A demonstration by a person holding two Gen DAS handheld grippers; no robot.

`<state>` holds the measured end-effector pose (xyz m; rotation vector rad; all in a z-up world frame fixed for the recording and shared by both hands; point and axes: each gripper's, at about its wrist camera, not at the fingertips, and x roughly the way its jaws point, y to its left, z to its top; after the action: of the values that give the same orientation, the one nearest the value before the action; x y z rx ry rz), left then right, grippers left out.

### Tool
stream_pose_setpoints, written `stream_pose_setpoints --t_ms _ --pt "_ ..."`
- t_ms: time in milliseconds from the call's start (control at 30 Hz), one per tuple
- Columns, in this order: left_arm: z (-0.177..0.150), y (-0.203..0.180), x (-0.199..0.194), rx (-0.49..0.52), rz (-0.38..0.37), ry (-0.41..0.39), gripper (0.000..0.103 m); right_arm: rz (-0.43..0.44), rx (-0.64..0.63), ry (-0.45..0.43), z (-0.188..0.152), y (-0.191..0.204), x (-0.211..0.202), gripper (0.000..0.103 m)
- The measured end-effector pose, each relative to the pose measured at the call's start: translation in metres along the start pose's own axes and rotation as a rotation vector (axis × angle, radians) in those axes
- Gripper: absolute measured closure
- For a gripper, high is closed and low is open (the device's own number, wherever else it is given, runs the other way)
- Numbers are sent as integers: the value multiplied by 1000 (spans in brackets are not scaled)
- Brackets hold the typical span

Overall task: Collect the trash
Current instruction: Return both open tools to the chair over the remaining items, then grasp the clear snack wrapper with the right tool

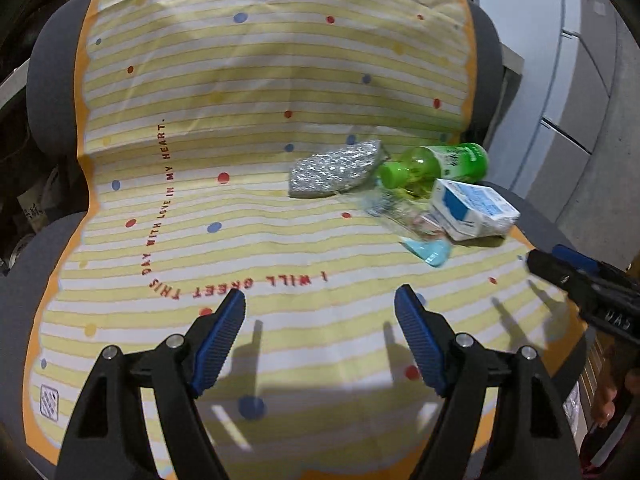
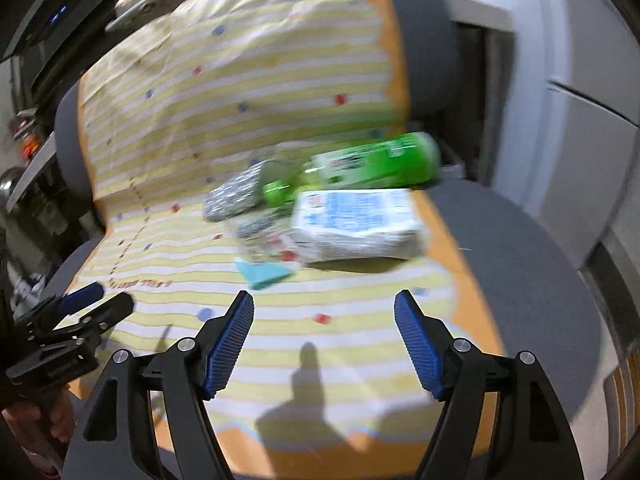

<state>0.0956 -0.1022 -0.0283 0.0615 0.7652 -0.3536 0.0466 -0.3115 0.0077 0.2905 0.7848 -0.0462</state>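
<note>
Gaping right claw, nothing held

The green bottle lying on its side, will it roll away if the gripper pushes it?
Probably. The green bottle is round and lies sideways, so it could roll. It looks empty, so likely light. The milk carton beside it might block it.

The striped cloth looks thin and creased. The green bottle is glossy plastic, the carton matt paper, the silver pouch glittery. Both tongs have ribbed blue pads.
</note>
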Motion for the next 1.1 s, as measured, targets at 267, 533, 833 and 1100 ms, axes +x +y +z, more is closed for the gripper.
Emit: stream_pose_setpoints --t_ms 267,533,833,1100 --pt "11 34 7 -40 36 -23 28 47 -170 85 28 60 71 38" --pt "11 55 17 -80 29 -11 28 -25 -245 206 50 78 129 35" --pt "0 56 11 -85 26 4 28 61 -143 211 49 72 124 103" --pt "8 50 -5 -51 33 -37 28 202 -143 -11 42 73 9 103"
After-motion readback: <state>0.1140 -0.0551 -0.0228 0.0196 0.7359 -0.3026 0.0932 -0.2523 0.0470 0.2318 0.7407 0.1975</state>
